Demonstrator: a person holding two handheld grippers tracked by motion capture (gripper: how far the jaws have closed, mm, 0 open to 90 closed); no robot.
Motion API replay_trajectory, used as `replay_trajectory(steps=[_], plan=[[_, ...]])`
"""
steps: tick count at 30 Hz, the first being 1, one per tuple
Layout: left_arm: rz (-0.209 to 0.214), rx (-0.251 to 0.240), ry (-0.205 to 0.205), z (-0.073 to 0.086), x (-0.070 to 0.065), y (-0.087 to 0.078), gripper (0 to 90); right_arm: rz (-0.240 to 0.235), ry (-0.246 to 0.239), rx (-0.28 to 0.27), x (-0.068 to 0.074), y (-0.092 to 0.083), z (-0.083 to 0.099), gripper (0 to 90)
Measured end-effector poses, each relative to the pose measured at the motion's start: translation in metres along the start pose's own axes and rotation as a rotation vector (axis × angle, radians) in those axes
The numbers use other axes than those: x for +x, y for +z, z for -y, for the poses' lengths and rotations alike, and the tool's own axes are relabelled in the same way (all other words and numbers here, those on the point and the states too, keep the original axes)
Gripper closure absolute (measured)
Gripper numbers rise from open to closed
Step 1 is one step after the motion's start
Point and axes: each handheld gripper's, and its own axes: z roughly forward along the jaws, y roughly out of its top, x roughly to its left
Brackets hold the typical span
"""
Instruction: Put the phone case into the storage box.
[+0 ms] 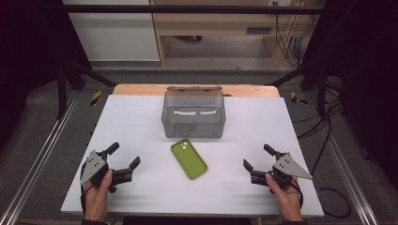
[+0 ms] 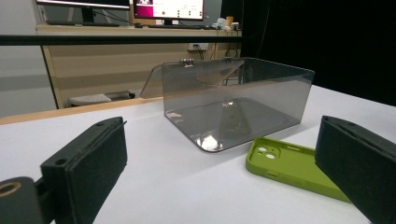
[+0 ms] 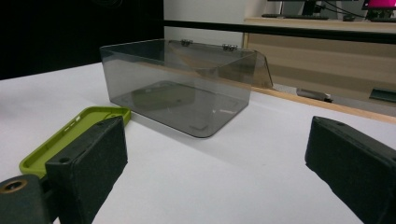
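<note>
We see the green phone case point(image 1: 188, 159) just before the clear box point(image 1: 194, 114), bare bench point(image 1: 141, 122) around; left tool point(image 1: 126, 161) and right tool point(image 1: 254, 157) flank it, jaws spread, empty.

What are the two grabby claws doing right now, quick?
Left gripper: open, holding nothing, resting near the green phone case.
Right gripper: open, holding nothing.

You had a green phone case point(image 1: 188, 158) lying flat on the white table point(image 1: 131, 126), open side up, its camera cutout at the end pointing to about 11 o'clock and its other end to 5 o'clock. At 12 o'clock from it, just beside that far end but not touching, stood a smoky transparent plastic box point(image 1: 194, 118), upright and empty, with its hinged lid folded back behind the rear wall.
</note>
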Motion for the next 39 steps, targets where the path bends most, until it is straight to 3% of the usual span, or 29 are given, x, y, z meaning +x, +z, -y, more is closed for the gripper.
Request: replay_trajectory(steps=[5, 16, 25, 33, 34, 35, 36, 39], plan=[[0.006, 0.007, -0.002, 0.001, -0.002, 0.002, 2.1, 0.009, 0.018, 0.005, 0.000, 0.000, 0.000, 4.9], [0.011, 0.017, 0.000, 0.001, -0.003, 0.003, 2.2, 0.040, 0.040, 0.097, 0.009, 0.005, -0.001, 3.4], [0.015, 0.019, -0.004, 0.002, -0.004, 0.002, 2.2, 0.020, 0.041, 0.173, 0.021, 0.015, -0.001, 3.6], [0.011, 0.039, 0.008, 0.004, -0.005, 0.004, 2.2, -0.009, 0.040, 0.274, 0.047, 0.034, -0.005, 5.0], [0.009, 0.047, 0.019, 0.004, -0.005, 0.004, 2.2, -0.032, 0.030, 0.294, 0.056, 0.040, -0.008, 5.0], [0.009, 0.047, 0.019, 0.004, -0.005, 0.004, 2.1, -0.032, 0.030, 0.294, 0.056, 0.040, -0.008, 5.0], [0.007, 0.045, 0.013, 0.004, -0.005, 0.003, 2.1, -0.067, 0.030, 0.320, 0.065, 0.046, -0.011, 5.0], [0.014, 0.051, 0.010, 0.005, -0.006, 0.004, 2.2, -0.090, 0.010, 0.362, 0.076, 0.057, -0.015, 5.2]])
